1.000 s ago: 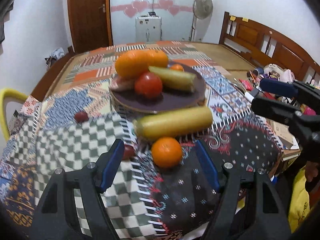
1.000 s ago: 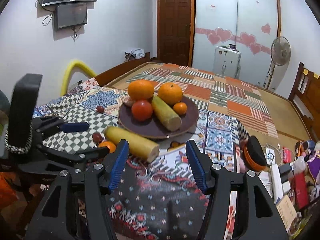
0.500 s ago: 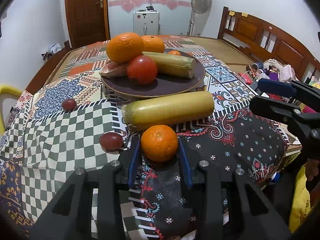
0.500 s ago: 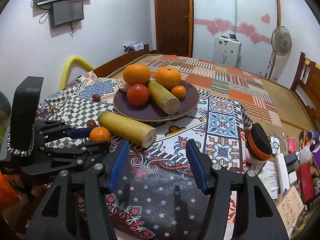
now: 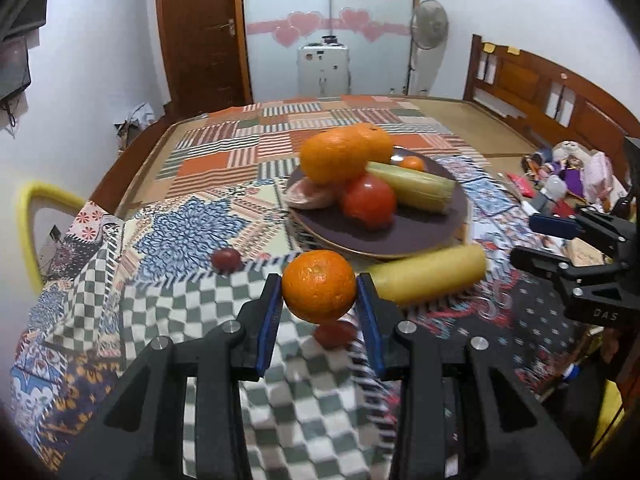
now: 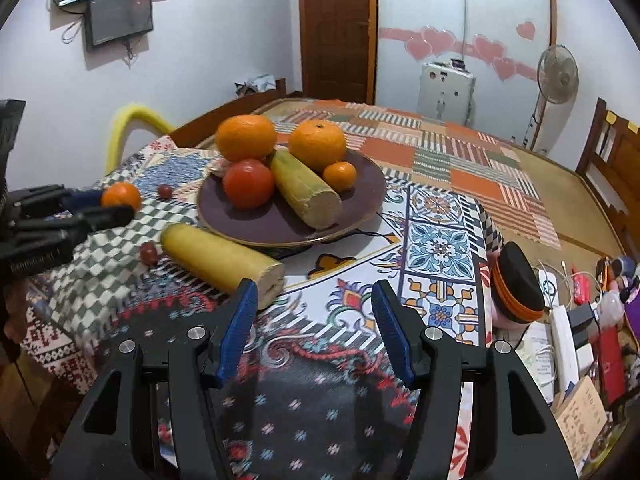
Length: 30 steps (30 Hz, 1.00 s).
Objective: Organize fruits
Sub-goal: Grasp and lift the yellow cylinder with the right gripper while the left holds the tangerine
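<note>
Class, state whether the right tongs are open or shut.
Open: the right tongs show a wide gap between blue pads, holding nothing.

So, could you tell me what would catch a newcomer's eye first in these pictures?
First, the orange clamped between the left gripper's blue fingers, lifted above the checked cloth. Behind it, the dark plate piled with two big oranges, a tomato and a corn cob draws the eye. A second corn cob lies on the cloth before the plate, just ahead of the open right gripper.
</note>
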{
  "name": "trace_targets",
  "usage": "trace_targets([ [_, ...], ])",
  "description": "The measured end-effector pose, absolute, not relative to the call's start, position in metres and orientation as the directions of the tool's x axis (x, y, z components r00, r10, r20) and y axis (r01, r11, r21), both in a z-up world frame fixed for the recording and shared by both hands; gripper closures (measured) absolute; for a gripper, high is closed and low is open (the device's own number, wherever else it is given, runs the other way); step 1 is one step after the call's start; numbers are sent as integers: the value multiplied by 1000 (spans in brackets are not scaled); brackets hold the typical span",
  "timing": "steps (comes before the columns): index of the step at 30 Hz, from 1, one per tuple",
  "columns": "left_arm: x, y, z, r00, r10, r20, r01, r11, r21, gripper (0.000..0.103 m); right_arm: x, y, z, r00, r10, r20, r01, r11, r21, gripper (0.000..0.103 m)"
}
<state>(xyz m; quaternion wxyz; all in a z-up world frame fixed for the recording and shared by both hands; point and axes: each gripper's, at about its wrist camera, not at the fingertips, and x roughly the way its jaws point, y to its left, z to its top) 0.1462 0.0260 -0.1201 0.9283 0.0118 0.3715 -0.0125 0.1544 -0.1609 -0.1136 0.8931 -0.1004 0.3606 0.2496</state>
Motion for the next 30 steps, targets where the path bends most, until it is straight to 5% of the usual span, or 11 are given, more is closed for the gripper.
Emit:
trace_targets([
  [30,178,25,-142,697,-46,-716,50,999,-16,66,145,-159,-129,550,430,-716,-546,834,81,47],
])
